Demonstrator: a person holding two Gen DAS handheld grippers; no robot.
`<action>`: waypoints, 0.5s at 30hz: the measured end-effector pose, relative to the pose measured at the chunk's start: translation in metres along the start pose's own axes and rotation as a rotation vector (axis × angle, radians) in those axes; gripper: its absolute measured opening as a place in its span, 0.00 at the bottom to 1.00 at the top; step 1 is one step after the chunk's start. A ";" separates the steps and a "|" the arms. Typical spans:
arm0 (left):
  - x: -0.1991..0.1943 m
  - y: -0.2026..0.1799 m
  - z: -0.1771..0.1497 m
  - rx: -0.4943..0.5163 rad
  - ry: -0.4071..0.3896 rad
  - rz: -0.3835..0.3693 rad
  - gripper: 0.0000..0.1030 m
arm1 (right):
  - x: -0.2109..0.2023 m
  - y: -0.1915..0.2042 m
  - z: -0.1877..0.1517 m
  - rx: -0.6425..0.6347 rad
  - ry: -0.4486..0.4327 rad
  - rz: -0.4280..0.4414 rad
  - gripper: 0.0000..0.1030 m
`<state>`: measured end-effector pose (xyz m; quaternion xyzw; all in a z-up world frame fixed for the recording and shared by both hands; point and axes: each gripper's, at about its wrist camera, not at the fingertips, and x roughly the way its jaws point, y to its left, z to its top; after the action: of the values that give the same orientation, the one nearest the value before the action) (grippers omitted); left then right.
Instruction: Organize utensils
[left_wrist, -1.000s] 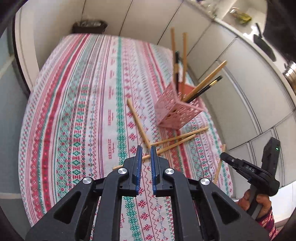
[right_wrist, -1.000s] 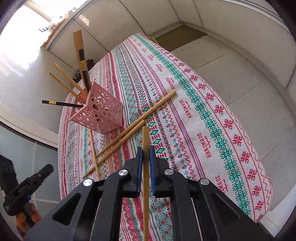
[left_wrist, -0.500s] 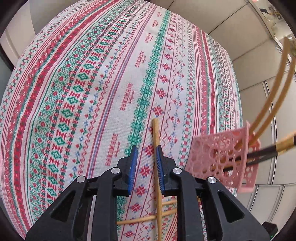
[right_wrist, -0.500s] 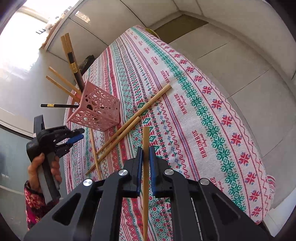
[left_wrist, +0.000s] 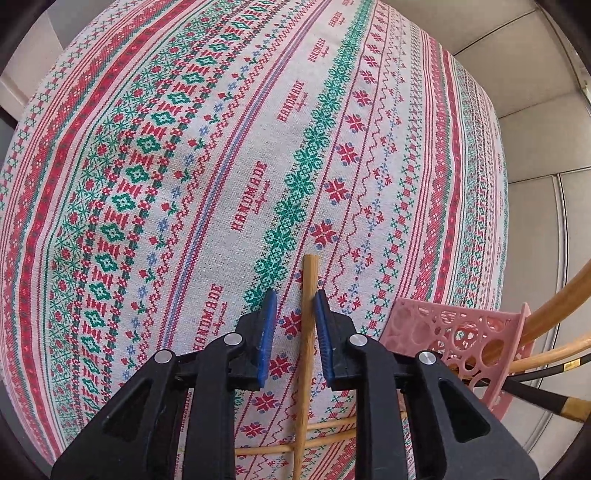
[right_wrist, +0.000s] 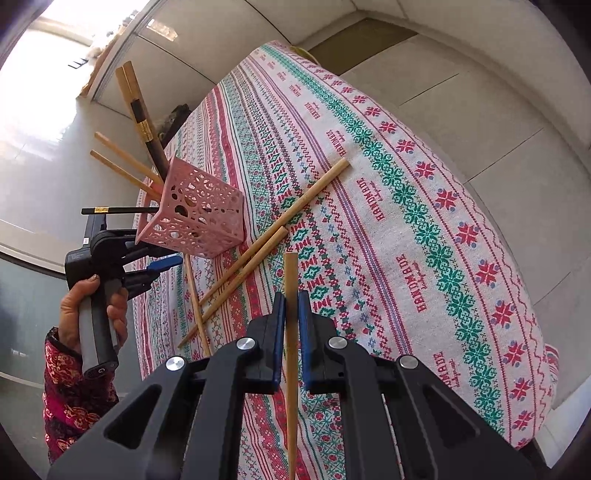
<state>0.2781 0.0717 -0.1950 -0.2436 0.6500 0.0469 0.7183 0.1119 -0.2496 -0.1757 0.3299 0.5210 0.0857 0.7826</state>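
Bamboo fills my right hand-held gripper (right_wrist: 291, 308): its blue pads are clamped on a chopstick (right_wrist: 291, 280) that sticks out ahead of the fingertips and runs back under the body. My left hand-held gripper (left_wrist: 294, 314) is open, pads apart, straddling another chopstick (left_wrist: 308, 295) that lies on the table (left_wrist: 184, 147). The stick sits nearer the right pad and I cannot tell whether it touches it.

Off to the left gripper's right, very close, stands the pink holder (left_wrist: 461, 339) with several chopsticks already in it.

My worry on the left: closing off-centre could roll or skate the stick on the cloth instead of pinching it, and it crosses two more loose chopsticks (left_wrist: 325, 435) under the gripper body, so lifting may drag those along. The holder looks light and is loaded with leaning sticks; a nudge from the gripper's flank could tip it. On the right, the long overhang could lever the stick askew if its tip knocks the holder's rim.

From the left wrist, the near ends of the straddled stick and the crossing ones vanish under the gripper, and the holder is cut at the frame edge. From the right wrist, the left gripper sits partly behind the holder.
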 end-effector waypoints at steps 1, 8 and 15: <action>0.000 0.002 -0.001 -0.016 -0.002 -0.010 0.18 | 0.001 0.000 0.000 0.002 -0.001 -0.004 0.08; -0.016 0.037 -0.016 0.033 -0.006 0.047 0.16 | 0.004 -0.007 0.002 0.018 0.019 0.008 0.08; -0.009 0.001 -0.017 0.287 0.022 0.182 0.25 | 0.020 -0.003 0.003 0.016 0.045 -0.057 0.08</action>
<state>0.2605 0.0676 -0.1878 -0.0791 0.6774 0.0158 0.7312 0.1223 -0.2433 -0.1917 0.3191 0.5482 0.0663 0.7702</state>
